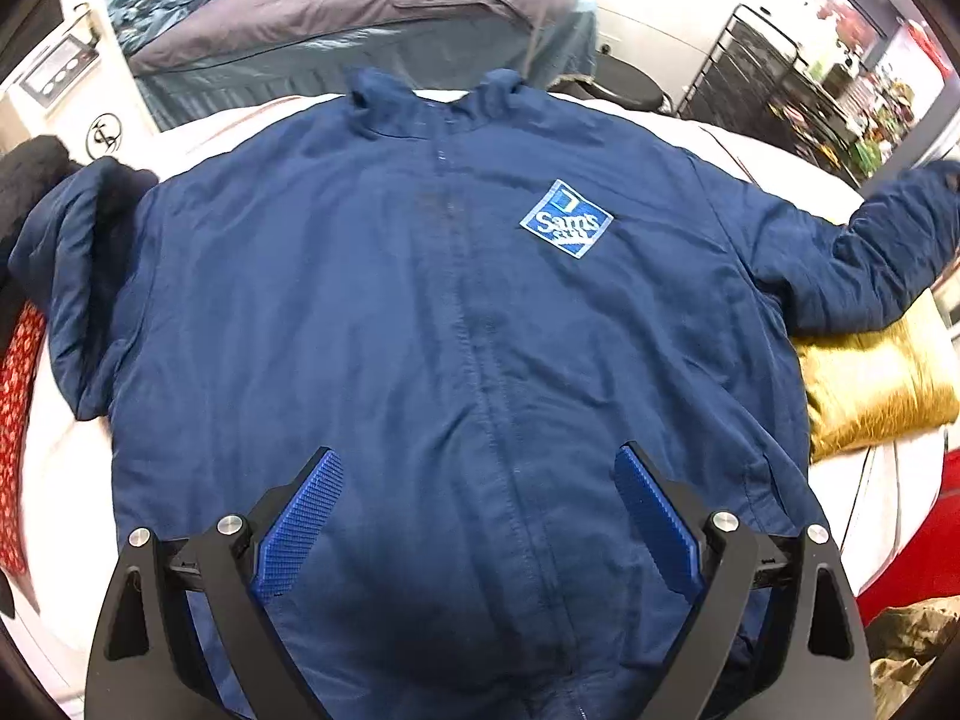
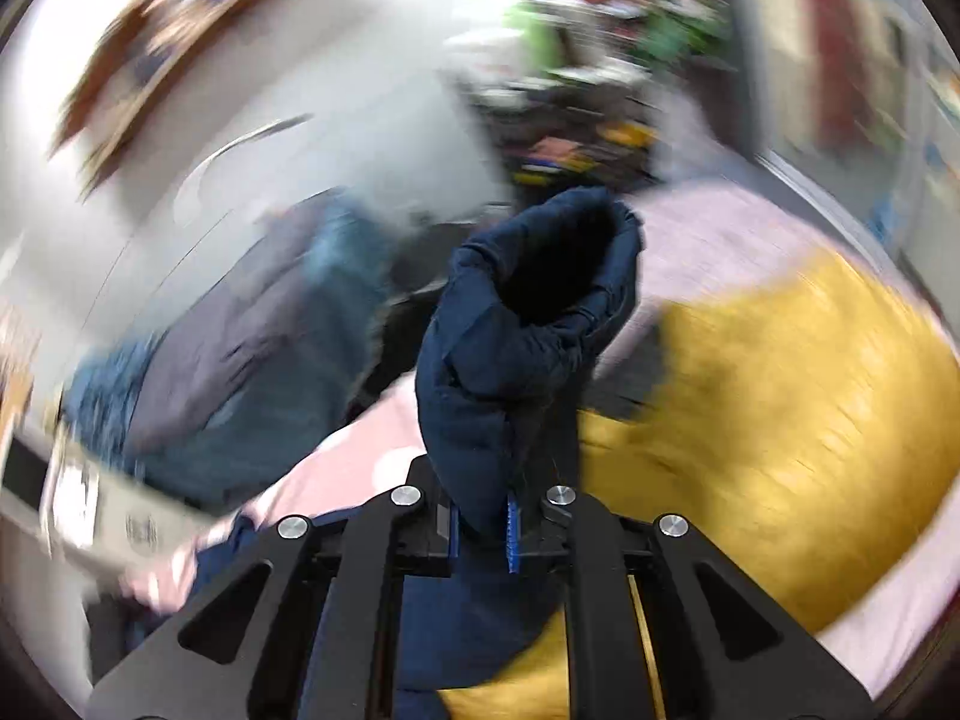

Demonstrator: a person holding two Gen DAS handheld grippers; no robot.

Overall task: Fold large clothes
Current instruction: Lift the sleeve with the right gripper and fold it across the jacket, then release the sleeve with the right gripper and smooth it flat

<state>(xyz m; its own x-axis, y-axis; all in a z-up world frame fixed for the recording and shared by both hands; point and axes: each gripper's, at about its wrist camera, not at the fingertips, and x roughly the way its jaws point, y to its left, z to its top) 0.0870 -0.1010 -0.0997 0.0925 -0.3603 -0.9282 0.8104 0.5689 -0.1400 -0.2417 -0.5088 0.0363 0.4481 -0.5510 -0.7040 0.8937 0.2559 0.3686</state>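
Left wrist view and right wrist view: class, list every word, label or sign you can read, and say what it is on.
"Sam's": top line of the diamond patch on the navy jacket.
Patch's second line: too blurred to read.
Round monogram sign on the white board, far left: not legible.
Label on the white object in the right wrist view: motion-blurred, unreadable.

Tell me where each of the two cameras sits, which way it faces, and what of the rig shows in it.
Left wrist: on the open left gripper, above the hem, looking up the zipped navy Sam's Club jacket toward its collar; both blue finger pads show.
Right wrist: on the right gripper, shut on the jacket's sleeve, looking along it to the open cuff; the background is motion-blurred.
Shared: the jacket sleeve and the gold cushion.
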